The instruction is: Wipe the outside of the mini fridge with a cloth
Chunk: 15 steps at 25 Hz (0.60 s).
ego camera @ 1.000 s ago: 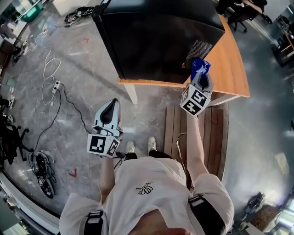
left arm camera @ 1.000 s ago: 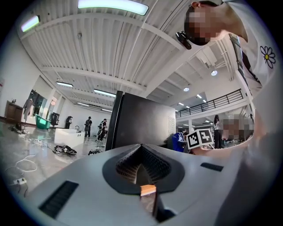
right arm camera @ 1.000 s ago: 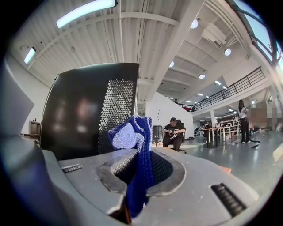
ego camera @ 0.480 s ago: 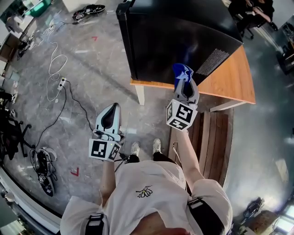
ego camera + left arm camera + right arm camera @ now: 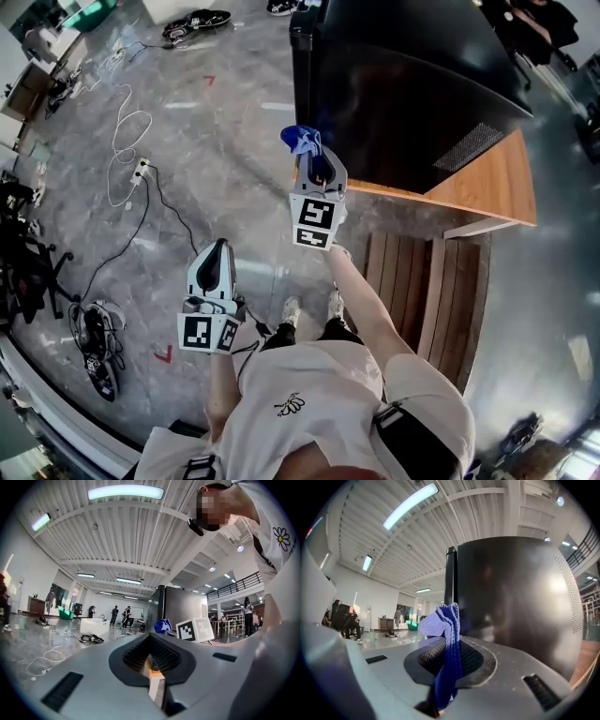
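so the right gripper (image 5: 311, 157) is clamped tight on a blue cloth (image 5: 301, 139); in the right gripper view you can see the cloth (image 5: 446, 634) pinched in the right gripper (image 5: 447, 656), running up between the ribbed pads and flopping over at the top; it's held up right at the front corner of the black fridge (image 5: 412, 84), cloth just beside that vertical edge; can't tell if it's actually touching. the fridge (image 5: 515, 597) fills most of the right gripper view, dark glossy side with a vent patch off to the right.

left gripper (image 5: 217, 251) hangs lower and well off to the left, over the floor (image 5: 216, 122), nowhere near the fridge; in the left gripper view its jaws are pressed together with nothing held in the left gripper (image 5: 152, 660); past it you can spot the cloth (image 5: 162, 626) and the fridge (image 5: 180, 613).

the fridge sits on a wooden table (image 5: 487, 187); some wooden slats (image 5: 412, 281) lie on the floor under the table's near edge; white and black cables (image 5: 127, 141) snake across the floor on the left; a pair of shoes (image 5: 197, 19) up near the top.
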Each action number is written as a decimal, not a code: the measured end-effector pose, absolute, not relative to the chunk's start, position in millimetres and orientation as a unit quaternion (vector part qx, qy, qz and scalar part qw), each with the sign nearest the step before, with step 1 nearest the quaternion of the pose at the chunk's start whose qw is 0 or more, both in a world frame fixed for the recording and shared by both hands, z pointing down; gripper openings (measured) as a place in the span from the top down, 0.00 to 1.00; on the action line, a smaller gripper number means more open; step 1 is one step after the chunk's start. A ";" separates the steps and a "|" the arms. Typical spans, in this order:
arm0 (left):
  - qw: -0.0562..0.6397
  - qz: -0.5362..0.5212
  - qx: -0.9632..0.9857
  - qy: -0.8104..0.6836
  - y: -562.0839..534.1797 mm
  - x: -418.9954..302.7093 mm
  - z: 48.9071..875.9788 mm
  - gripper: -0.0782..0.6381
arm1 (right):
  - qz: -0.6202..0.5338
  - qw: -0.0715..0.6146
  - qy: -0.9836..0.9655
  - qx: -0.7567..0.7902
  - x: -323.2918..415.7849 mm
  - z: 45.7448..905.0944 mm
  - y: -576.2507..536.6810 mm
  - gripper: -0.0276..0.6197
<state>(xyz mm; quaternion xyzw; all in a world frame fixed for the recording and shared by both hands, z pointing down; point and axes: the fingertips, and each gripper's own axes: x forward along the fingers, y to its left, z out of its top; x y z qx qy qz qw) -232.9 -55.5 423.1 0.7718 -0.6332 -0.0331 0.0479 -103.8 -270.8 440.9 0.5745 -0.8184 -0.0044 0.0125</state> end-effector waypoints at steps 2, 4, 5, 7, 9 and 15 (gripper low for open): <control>0.049 -0.033 0.761 -0.646 -47.4 -249.3 422.1 0.88 | -0.009 0.024 -0.821 0.570 -119.5 444.3 -275.4 0.86; 0.049 -0.033 0.753 -0.656 -43.1 -262.9 421.0 0.88 | -0.008 0.028 -0.820 0.572 -126.9 446.3 -280.2 0.86; 0.049 -0.032 0.750 -0.659 -42.5 -267.8 421.4 0.88 | -0.008 0.030 -0.819 0.573 -128.1 447.0 -282.2 0.86; 0.049 -0.029 0.745 -0.664 -44.3 -273.5 424.8 0.88 | -0.013 0.034 -0.819 0.573 -127.9 448.9 -284.9 0.86; 0.052 -0.031 0.744 -0.666 -50.6 -274.3 428.9 0.88 | -0.019 0.039 -0.820 0.571 -124.7 452.0 -287.6 0.86; 0.052 -0.034 0.772 -0.633 -70.8 -237.8 428.0 0.88 | -0.023 0.047 -0.810 0.584 -83.6 458.0 -286.0 0.86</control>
